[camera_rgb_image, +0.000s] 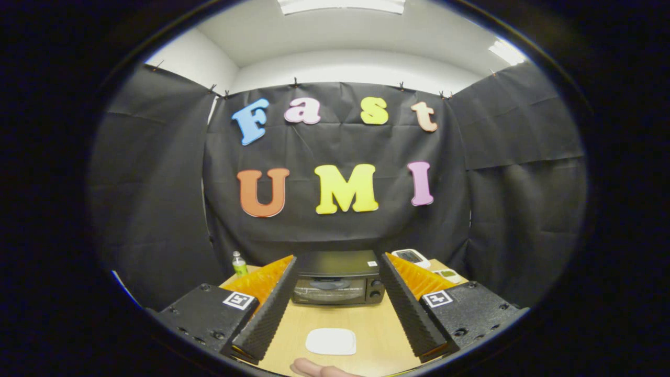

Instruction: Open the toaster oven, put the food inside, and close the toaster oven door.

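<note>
While my tool point(335, 314) hangs above the pale wooden worktop point(377, 324) with its two fingers spread wide apart and nothing between them, the small black toaster oven with a glass door point(337, 285) stands beyond the fingertips, square to me, its door shut. A flat white rounded plate or pad point(331, 341) lies on the worktop between the fingers, nearer to me than the oven; whether food sits on it I cannot tell, as its top looks bare. A fingertip of a hand point(319, 369) pokes in just below it.

With the door shut and no food clearly visible, this fits either the moment when the oven is yet to be opened or the moment when the food is inside and the door is closed again; through the dim glass I cannot make out the inside. So I name no move.

Counted: one oven, one white plate, one green-capped clear plastic bottle point(239, 263) left of the oven, two small white devices point(412, 256) right of it, one hand.
</note>
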`<state>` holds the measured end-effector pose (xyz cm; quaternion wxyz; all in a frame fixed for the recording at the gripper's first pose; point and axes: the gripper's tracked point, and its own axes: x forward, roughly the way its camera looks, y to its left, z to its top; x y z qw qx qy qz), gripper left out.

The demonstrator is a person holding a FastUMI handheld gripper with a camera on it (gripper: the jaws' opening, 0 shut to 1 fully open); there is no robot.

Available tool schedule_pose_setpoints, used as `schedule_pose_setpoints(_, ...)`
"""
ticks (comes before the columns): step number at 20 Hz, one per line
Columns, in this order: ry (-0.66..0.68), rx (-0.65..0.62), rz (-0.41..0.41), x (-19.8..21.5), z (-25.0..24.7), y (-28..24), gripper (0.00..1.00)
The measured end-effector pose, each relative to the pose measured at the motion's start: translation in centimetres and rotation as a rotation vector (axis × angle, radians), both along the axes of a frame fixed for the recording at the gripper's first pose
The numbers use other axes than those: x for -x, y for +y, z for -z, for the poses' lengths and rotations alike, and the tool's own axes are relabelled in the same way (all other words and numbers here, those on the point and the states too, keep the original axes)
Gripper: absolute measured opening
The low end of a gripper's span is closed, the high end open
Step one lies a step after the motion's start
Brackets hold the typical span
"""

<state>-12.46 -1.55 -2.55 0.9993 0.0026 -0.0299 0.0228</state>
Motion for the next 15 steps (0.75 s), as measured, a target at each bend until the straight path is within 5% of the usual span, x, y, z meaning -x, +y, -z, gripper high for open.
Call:
schedule_pose_setpoints(4,-0.037,0.019,0.000,3.0,2.2,-0.6,1.00)
schedule_pose_setpoints(9,-0.122,0.051,0.094,4.4,1.5,-3.9,1.00)
schedule_pose_setpoints(15,-0.118,-0.018,0.044,4.4,1.9,-4.8,1.00)
